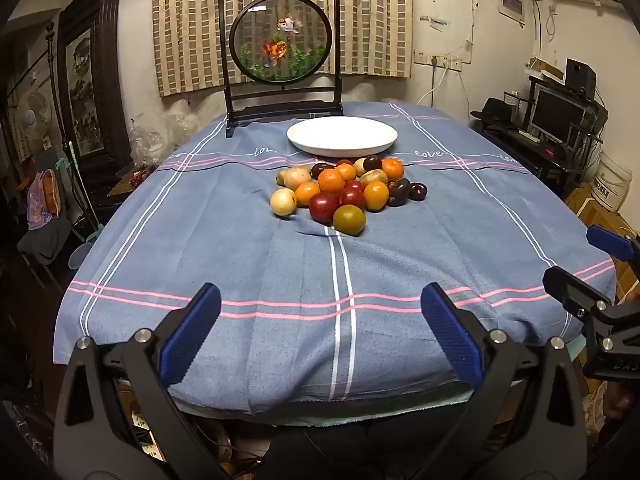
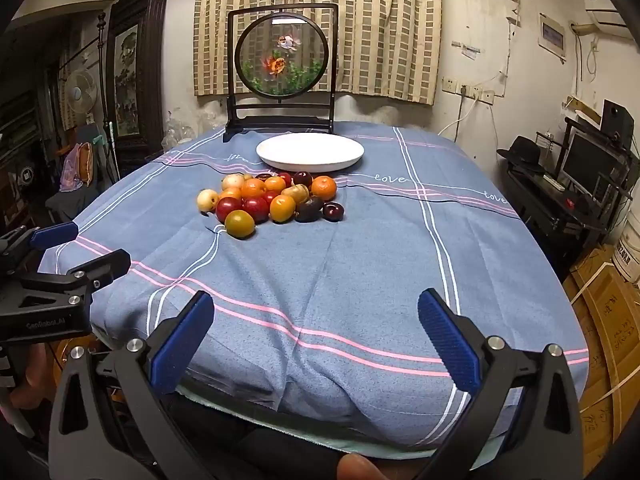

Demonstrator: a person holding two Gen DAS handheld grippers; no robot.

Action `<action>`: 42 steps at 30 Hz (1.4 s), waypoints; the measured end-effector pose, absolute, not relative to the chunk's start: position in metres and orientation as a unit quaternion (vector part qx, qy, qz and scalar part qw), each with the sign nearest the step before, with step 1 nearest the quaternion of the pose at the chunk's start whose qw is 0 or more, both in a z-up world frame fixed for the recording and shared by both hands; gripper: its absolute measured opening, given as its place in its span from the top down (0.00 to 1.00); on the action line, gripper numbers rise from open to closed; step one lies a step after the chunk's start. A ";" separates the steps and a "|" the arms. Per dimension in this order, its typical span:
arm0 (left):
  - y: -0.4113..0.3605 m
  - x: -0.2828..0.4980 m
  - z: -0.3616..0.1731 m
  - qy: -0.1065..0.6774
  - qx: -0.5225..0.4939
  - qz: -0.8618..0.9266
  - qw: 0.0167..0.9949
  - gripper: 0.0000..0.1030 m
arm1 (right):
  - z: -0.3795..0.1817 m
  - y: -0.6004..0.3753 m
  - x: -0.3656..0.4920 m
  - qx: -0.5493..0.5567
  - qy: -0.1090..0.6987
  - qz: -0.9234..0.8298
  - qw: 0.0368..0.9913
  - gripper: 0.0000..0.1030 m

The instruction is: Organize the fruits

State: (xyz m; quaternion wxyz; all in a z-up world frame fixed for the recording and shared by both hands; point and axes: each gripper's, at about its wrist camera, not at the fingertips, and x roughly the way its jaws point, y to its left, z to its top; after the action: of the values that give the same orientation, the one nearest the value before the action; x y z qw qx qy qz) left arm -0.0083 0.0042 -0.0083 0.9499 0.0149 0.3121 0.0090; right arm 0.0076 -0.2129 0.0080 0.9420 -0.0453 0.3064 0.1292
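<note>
Fruit pile (image 1: 349, 189) beside white plate (image 1: 342, 136), framed screen (image 1: 282, 54) behind, both claws (image 1: 320, 336) (image 2: 316, 338) spread empty.

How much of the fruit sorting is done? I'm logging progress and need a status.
Nothing looks done: the white plate is bare, and the fruit pile sits on the blue tablecloth just in front of it. Nothing is in hand; the left tool and right tool hover open near the table's edge. All fruit remains.
</note>
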 end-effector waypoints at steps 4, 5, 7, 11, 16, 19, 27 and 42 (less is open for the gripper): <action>0.003 -0.001 -0.005 0.317 0.014 0.012 0.948 0.02 | 0.008 -0.214 0.001 -0.044 0.305 0.133 0.942 0.01; 0.003 -0.001 -0.005 0.318 0.015 0.013 0.948 0.02 | 0.009 -0.214 0.002 -0.045 0.305 0.134 0.942 0.01; 0.002 0.000 -0.004 0.319 0.018 0.014 0.947 0.02 | 0.010 -0.214 0.004 -0.045 0.304 0.135 0.942 0.01; 0.002 0.002 -0.003 0.321 0.016 0.017 0.947 0.02 | 0.012 -0.215 0.010 -0.042 0.303 0.136 0.942 0.01; 0.003 0.013 -0.001 0.333 0.016 0.021 0.943 0.02 | 0.014 -0.216 0.019 -0.034 0.308 0.137 0.941 0.01; 0.003 0.020 -0.003 0.340 0.021 0.025 0.940 0.02 | 0.014 -0.216 0.023 -0.031 0.307 0.141 0.941 0.01; 0.004 0.032 -0.003 0.346 0.022 0.022 0.938 0.02 | 0.016 -0.216 0.037 -0.022 0.312 0.142 0.939 0.01; 0.011 0.038 -0.010 0.356 -0.003 0.025 0.934 0.02 | 0.016 -0.216 0.036 -0.039 0.314 0.130 0.940 0.01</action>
State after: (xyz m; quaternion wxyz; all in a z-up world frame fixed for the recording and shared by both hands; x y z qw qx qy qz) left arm 0.0378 0.0108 -0.0097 0.9341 -0.0027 0.3562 0.0246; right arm 0.0362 -0.2159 0.0163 0.9396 -0.0388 0.3140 0.1305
